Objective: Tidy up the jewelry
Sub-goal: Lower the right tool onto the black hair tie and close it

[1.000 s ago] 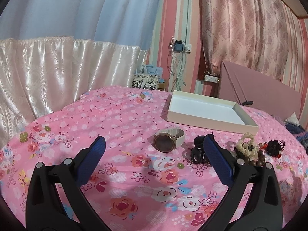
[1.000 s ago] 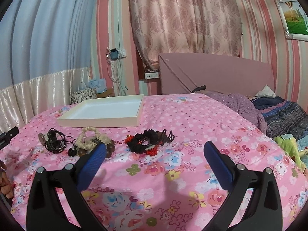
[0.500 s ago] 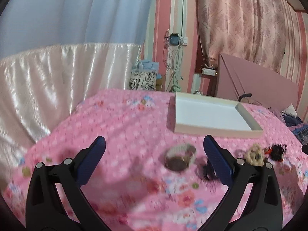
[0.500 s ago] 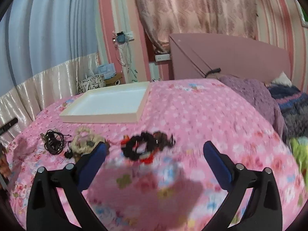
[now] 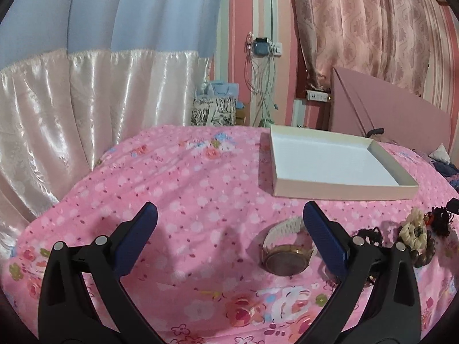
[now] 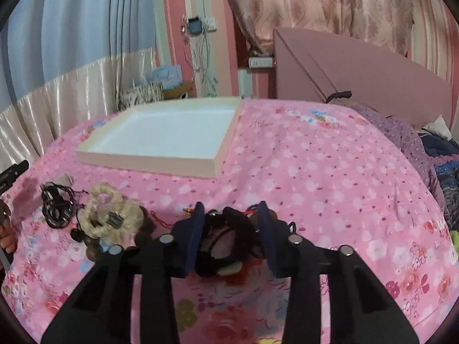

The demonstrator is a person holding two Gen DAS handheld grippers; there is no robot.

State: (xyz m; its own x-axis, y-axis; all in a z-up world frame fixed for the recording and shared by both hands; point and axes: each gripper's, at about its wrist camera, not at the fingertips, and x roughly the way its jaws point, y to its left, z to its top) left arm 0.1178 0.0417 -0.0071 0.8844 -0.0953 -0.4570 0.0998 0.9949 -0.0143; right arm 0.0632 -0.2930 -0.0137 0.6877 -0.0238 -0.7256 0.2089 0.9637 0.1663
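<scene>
My right gripper [image 6: 231, 215] has its blue fingers narrowed around a black and red beaded bracelet bundle [image 6: 226, 240] lying on the pink floral bedspread; whether they press on it I cannot tell. A cream scrunchie [image 6: 110, 215] and a black cord tangle [image 6: 56, 205] lie to its left. The white shallow box [image 6: 160, 159] sits behind them. My left gripper [image 5: 229, 218] is open and empty above the bedspread. A gold watch with a white strap [image 5: 284, 253] lies just inside its right finger. The box [image 5: 341, 193] is beyond it.
The scrunchie [image 5: 414, 229] and black cord [image 5: 370, 235] lie to the right in the left wrist view. A pink headboard [image 6: 358, 71] stands behind the bed. Satin curtains [image 5: 71, 109] hang at the left. Purple bedding [image 6: 401, 132] lies at the right.
My right gripper has moved forward and down over the black bracelet bundle and its fingers have narrowed around it. My left gripper has drawn back and swung left, still open.
</scene>
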